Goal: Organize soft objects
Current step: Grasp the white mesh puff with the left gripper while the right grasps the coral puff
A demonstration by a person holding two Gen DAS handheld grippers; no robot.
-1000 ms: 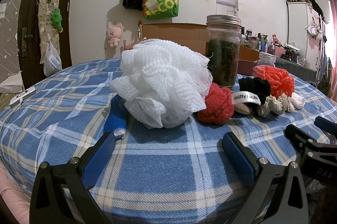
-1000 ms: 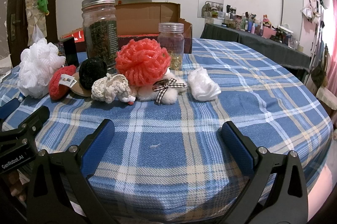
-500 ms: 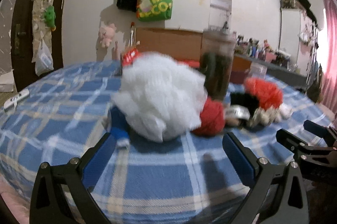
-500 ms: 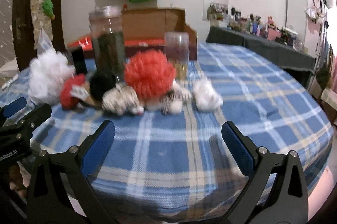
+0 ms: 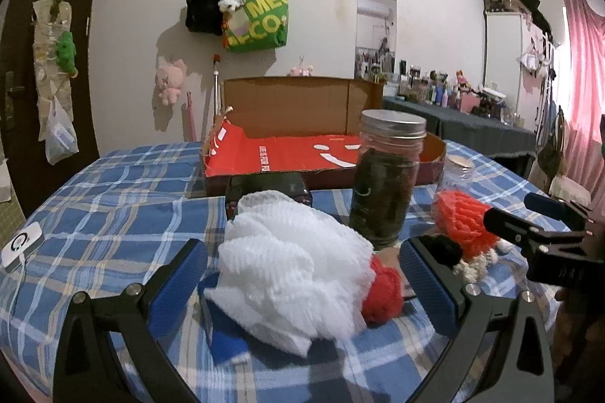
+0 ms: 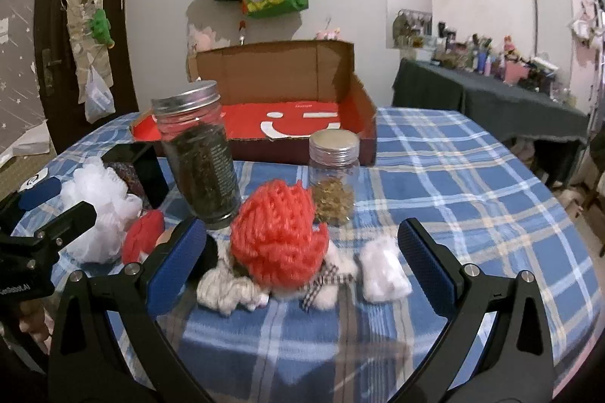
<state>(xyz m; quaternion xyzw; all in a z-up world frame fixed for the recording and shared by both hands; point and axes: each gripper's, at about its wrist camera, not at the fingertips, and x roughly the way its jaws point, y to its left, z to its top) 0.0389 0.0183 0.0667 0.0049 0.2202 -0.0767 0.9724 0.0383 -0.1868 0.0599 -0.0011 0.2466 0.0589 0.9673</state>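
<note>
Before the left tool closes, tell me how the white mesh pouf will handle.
The white pouf is gathered netting, so it will probably squash and feel very light. It may spring back or slip from a shallow pinch. It touches the red ball, so a push could nudge that too.

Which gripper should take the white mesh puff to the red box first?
Left. The left gripper is open with the white mesh puff between its fingers. The right gripper frames the orange puff instead.
</note>
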